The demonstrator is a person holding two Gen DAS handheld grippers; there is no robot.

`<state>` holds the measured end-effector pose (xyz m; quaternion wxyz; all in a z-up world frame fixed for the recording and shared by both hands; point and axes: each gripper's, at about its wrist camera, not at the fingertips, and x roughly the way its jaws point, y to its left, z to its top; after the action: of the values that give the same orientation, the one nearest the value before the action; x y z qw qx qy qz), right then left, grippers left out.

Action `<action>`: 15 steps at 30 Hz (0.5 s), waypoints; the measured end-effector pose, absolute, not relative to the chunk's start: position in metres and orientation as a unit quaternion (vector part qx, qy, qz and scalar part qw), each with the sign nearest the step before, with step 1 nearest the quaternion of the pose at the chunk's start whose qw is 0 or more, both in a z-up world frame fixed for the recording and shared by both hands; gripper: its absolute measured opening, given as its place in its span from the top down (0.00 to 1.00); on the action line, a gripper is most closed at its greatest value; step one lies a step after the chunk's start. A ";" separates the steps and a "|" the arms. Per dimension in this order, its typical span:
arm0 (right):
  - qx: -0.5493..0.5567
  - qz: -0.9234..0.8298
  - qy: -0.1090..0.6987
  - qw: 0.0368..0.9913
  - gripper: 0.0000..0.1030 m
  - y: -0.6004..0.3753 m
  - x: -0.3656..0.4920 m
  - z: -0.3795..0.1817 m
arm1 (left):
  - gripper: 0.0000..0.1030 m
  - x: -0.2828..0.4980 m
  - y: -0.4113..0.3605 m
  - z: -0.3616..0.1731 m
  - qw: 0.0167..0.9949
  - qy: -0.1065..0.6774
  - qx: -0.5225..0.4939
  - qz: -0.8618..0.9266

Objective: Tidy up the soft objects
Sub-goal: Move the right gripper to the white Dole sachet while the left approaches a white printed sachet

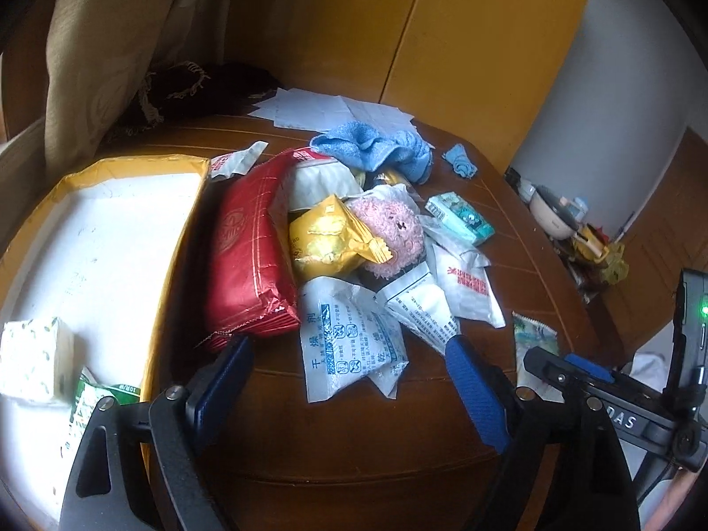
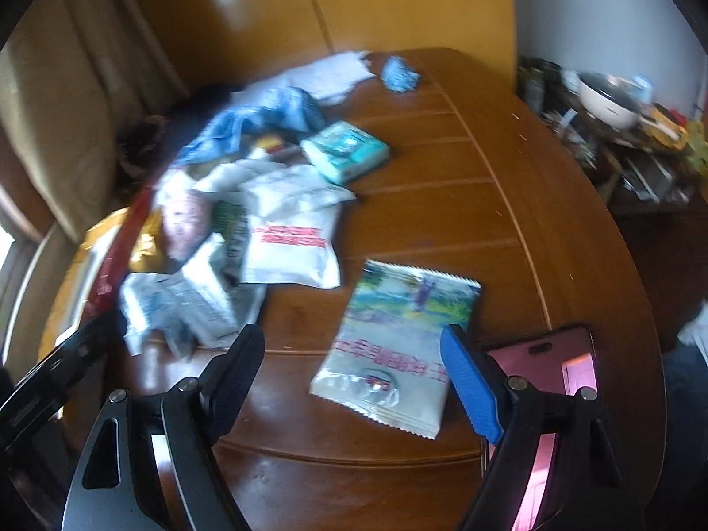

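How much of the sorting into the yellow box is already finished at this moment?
Early stage. Done: two green-patterned packs lie in the yellow box. In hand: nothing; the left tongs stand open over the white sachet, the right tongs open over the landscape-print pouch. Left: the red pack, gold packet, pink plush and blue towel on the table.
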<state>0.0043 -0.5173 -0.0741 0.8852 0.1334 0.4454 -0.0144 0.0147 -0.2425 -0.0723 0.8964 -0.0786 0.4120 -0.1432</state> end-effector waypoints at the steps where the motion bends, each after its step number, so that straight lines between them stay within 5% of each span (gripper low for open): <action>1: 0.133 -0.024 0.446 0.885 0.21 -0.518 0.005 -0.077 | 0.12 0.014 -0.244 -0.073 0.896 0.413 -0.071 -0.148; 15: 0.049 -0.010 0.444 0.895 0.22 -0.479 0.021 -0.096 | 0.12 0.011 -0.249 -0.073 0.897 0.399 -0.097 -0.165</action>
<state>0.0210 -0.4792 -0.0961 0.8947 0.0489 0.4439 -0.0099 0.0113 -0.2494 -0.0729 0.8967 -0.0967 0.3992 -0.1648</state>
